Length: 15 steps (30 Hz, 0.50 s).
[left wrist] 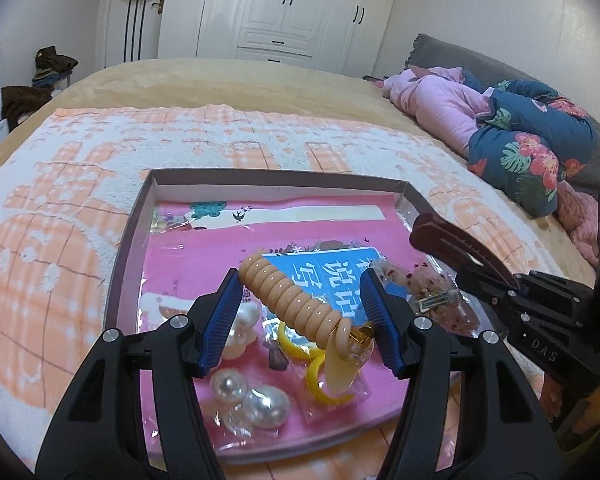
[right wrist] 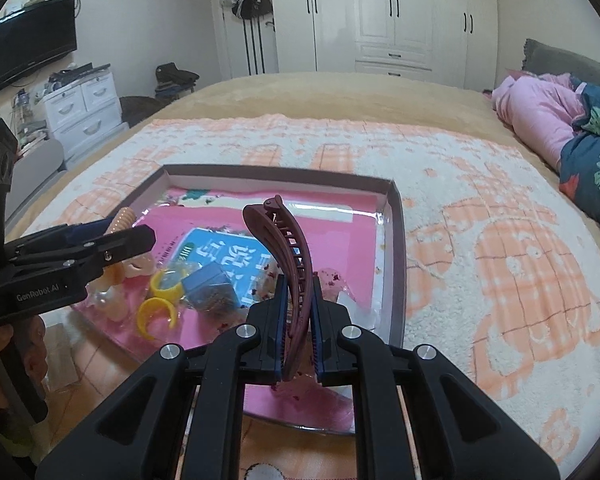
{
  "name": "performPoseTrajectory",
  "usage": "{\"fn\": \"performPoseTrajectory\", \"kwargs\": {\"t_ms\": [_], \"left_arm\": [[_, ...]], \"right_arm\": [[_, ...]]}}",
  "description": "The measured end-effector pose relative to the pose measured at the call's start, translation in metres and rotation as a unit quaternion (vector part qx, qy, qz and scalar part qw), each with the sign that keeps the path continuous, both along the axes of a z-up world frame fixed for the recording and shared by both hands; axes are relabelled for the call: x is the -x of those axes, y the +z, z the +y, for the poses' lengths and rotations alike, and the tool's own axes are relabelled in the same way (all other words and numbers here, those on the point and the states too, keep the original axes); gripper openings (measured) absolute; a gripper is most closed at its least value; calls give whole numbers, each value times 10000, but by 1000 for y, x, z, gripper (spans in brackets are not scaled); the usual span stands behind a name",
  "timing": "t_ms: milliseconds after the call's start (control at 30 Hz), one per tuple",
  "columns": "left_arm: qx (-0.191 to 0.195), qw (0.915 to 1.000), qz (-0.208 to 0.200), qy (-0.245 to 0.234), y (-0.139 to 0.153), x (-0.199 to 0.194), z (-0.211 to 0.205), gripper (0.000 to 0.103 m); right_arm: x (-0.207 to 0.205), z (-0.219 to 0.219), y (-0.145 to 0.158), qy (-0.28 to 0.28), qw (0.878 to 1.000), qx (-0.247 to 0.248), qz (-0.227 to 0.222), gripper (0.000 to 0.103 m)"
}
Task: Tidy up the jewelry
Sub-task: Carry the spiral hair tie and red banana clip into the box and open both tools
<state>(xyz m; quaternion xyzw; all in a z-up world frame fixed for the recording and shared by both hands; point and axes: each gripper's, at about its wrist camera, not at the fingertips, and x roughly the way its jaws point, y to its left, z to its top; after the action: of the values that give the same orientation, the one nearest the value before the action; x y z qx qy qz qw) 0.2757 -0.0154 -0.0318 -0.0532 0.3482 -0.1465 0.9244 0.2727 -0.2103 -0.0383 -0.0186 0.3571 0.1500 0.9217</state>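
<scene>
Jewelry sorting on a bed, seen first from my left wrist: the left gripper (left wrist: 300, 312) pinches a beige coil band (left wrist: 296, 300) crosswise between its blue pads, above a shallow tray (left wrist: 128, 216) resting on a peach-and-white towel (left wrist: 60, 200). I judge the coil light, springy and rather slick, so a hold near its middle, as now, looks safest; a gold charm (left wrist: 362, 330) dangles from its near end and could snag. Below it lie pearl pieces (left wrist: 246, 398) in clear wrap and yellow rings (left wrist: 320, 388), all loose and likely to slide on the glossy pink liner. The right gripper (left wrist: 496, 284) enters from the right, carrying a maroon clip (left wrist: 456, 240) over the tray's right wall.

From my right wrist: the right gripper (right wrist: 299, 320) is clamped on the maroon clip (right wrist: 288, 248) at its lower end, the clip standing nearly upright. I take it for stiff, light plastic with fine teeth that may crack if squeezed hard, so the smooth spine is the place to hold. The left gripper (right wrist: 100, 244) hangs over the tray's left half. The tray's (right wrist: 396, 240) low walls need little clearance, its far half is open for setting things down, and the towel (right wrist: 500, 264) to the right lies bare.
</scene>
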Motion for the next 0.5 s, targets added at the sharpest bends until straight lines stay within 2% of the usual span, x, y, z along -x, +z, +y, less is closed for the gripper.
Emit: {"fn": "performPoseTrajectory", "kwargs": {"t_ms": [200, 367, 433, 500], "left_arm": [[54, 9999, 139, -13, -7, -12, 0, 52], [76, 9996, 252, -85, -14, -15, -2, 52], [50, 9995, 289, -102, -16, -15, -3, 53], [33, 9996, 271, -95, -16, -14, -3, 53]], "right_arm": [[-8, 4, -9, -13, 9997, -22, 234, 11], [-8, 10, -12, -3, 9997, 4, 259, 11], [-6, 11, -10, -2, 9997, -3, 237, 14], [-3, 11, -8, 16, 9998, 1, 204, 23]]}}
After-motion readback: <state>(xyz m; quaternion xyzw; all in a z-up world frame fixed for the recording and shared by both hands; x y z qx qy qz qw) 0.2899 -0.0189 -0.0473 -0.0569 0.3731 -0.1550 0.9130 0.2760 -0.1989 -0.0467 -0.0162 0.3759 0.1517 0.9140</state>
